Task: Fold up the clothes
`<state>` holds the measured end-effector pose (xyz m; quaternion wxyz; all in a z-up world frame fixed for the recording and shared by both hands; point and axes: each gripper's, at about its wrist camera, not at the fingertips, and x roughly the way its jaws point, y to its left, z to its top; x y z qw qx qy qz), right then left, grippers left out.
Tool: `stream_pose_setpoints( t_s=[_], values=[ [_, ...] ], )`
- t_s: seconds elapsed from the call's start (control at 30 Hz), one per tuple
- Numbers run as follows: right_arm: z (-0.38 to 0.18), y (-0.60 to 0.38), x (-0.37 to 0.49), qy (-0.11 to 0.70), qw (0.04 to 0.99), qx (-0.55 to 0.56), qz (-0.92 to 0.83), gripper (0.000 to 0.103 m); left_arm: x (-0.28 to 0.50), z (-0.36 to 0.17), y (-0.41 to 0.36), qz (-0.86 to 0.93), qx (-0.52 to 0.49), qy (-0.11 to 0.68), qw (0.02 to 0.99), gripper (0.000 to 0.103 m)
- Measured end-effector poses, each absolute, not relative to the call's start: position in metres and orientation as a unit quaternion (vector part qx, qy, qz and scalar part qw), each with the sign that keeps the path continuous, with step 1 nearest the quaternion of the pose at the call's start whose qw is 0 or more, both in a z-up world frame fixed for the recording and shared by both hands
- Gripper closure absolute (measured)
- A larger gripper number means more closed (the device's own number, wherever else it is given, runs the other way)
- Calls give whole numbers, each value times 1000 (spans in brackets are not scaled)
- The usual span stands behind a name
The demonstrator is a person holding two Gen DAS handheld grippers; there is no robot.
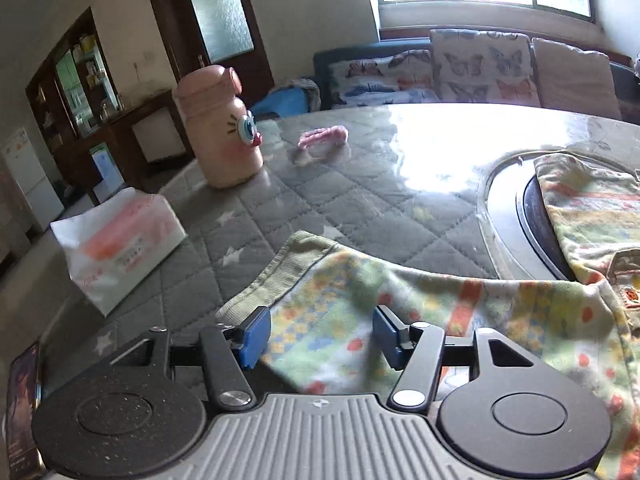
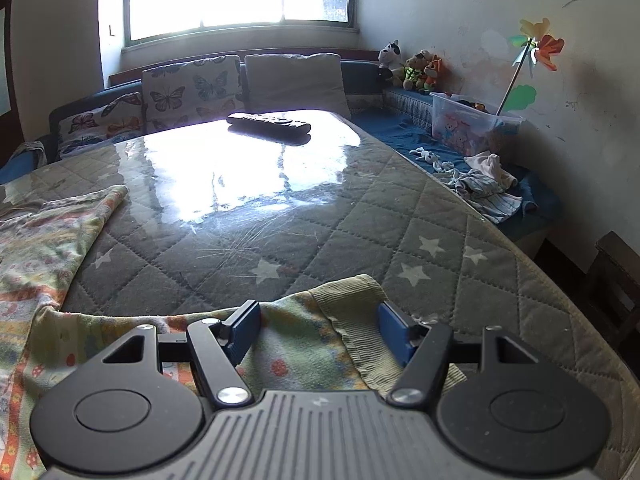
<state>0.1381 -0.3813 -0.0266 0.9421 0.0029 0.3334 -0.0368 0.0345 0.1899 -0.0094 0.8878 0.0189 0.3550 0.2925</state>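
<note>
- The patterned garment lies along the table's near edge, its ribbed cuffs toward each side; part drapes over a round inset and is cut off by the frame.
- The left gripper stands spread, cloth between its blue pads, not pinched.
- The right gripper is likewise spread over the other ribbed cuff.
- Beyond: a pink bottle, a tissue pack, and a remote in glare at the far edge.
</note>
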Motion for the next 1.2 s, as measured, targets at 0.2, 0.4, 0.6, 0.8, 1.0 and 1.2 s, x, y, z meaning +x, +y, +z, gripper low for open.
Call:
stream_pose_setpoints(
  t_s=[0.2,0.4,0.6,0.8,1.0,1.2],
  values=[
    [-26,-384,141,333,942,4,-41,37,39,-10,208,338,34,358,870,43],
    [-25,-383,140,335,942,-4,-39,37,36,-12,218,351,37,360,863,42],
    [-26,-391,145,334,941,-6,-47,37,33,-12,216,350,39,357,865,42],
    [-26,-407,147,340,939,16,-58,33,32,-9,209,345,38,360,866,43],
    [-14,-391,139,324,944,-23,-56,34,28,7,190,322,36,347,880,44],
    [14,-353,118,298,953,-46,22,35,26,26,136,215,48,328,918,54]
  ],
)
